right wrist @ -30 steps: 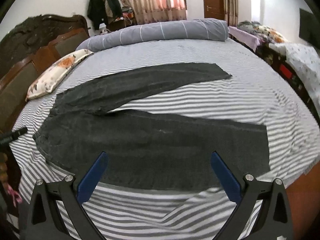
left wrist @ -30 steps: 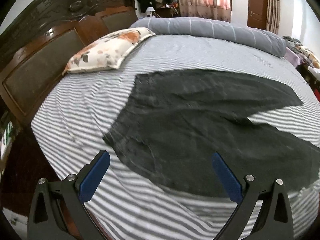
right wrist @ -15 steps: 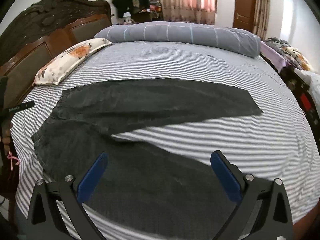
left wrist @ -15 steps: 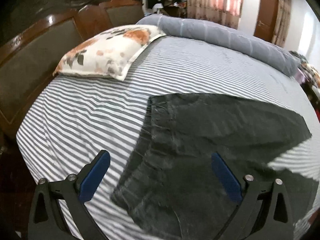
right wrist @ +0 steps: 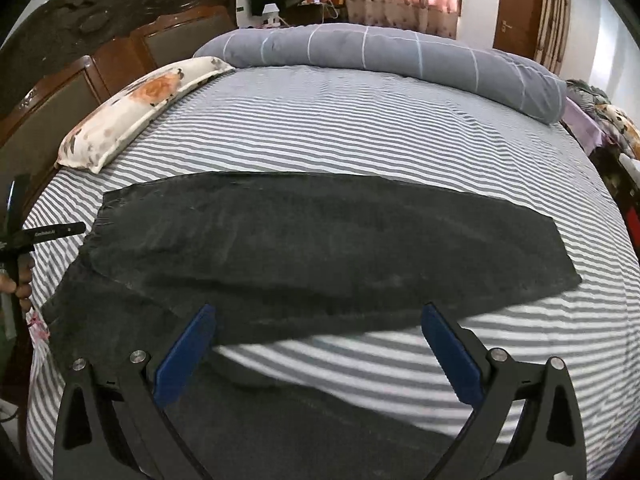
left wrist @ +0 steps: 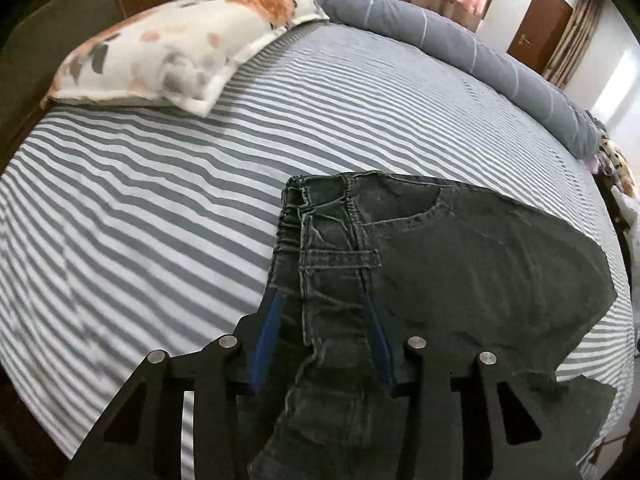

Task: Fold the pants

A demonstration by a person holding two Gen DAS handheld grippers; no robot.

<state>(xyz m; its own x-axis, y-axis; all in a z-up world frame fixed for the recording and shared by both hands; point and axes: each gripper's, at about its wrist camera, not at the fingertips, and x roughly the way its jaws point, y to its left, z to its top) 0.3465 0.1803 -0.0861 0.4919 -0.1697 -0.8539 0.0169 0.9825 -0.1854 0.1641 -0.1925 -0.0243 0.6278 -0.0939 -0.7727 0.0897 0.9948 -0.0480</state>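
Dark grey jeans (right wrist: pixel 320 240) lie spread on the striped bed, legs apart in a V. In the left wrist view the waistband (left wrist: pixel 320 240) with its belt loop runs between the blue pads of my left gripper (left wrist: pixel 322 312), whose jaws have narrowed around the denim. My right gripper (right wrist: pixel 320 324) is open and empty, hovering over the gap between the two legs, above the near leg (right wrist: pixel 320 432). The far leg stretches across the right wrist view to its hem at the right.
A floral pillow (left wrist: pixel 180 40) lies by the dark wooden headboard (right wrist: pixel 100 40). A rolled grey duvet (right wrist: pixel 400 52) runs along the bed's far side. The striped sheet (left wrist: pixel 120 220) surrounds the jeans. The other hand-held gripper (right wrist: pixel 24 236) shows at the left edge.
My left gripper moved forward to the waistband and its jaws closed from wide open onto the denim. My right gripper moved forward over the near leg and stayed open.
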